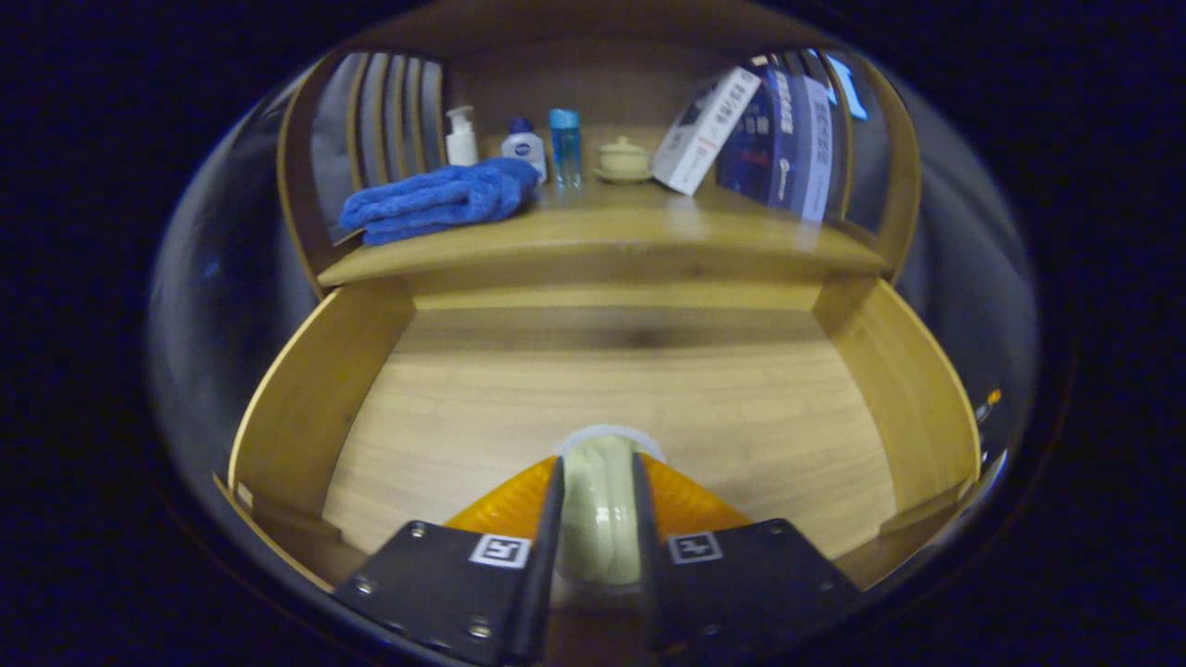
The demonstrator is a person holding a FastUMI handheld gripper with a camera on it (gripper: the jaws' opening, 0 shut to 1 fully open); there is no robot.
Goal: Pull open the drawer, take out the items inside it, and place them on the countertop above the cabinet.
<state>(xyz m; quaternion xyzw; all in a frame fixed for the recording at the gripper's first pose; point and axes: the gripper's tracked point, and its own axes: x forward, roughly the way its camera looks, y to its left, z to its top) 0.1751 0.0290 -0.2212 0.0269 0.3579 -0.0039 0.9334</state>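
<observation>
A wooden cabinet stands ahead, with its countertop (602, 236) running across the upper half of the scene and an open drawer (306, 408) pulled out below it. The drawer's pale wood floor lies bare ahead of the gripper, framed by a side wall on each side. On the countertop, toward the left, lies a folded blue towel (440, 199). Behind the towel stands a white pump bottle (460, 137), and to its right a small white bottle with a blue cap (524, 146), then a clear blue bottle (565, 146). Further right sits a small cream lidded pot on a saucer (624, 157). Next to it a white box (706, 130) leans tilted against a dark blue box (783, 139) that stands at the right end of the countertop. Low in the scene, the gripper (598, 519) points forward into the drawer. Its two fingers are clenched close together on a pale green cup (600, 500), one finger pressing on each side of it. The cup has a glossy surface and a lighter rim at its far end, just beyond the fingertips. It is held over the near part of the drawer; whether it rests on the floor or is lifted off it cannot be told.
</observation>
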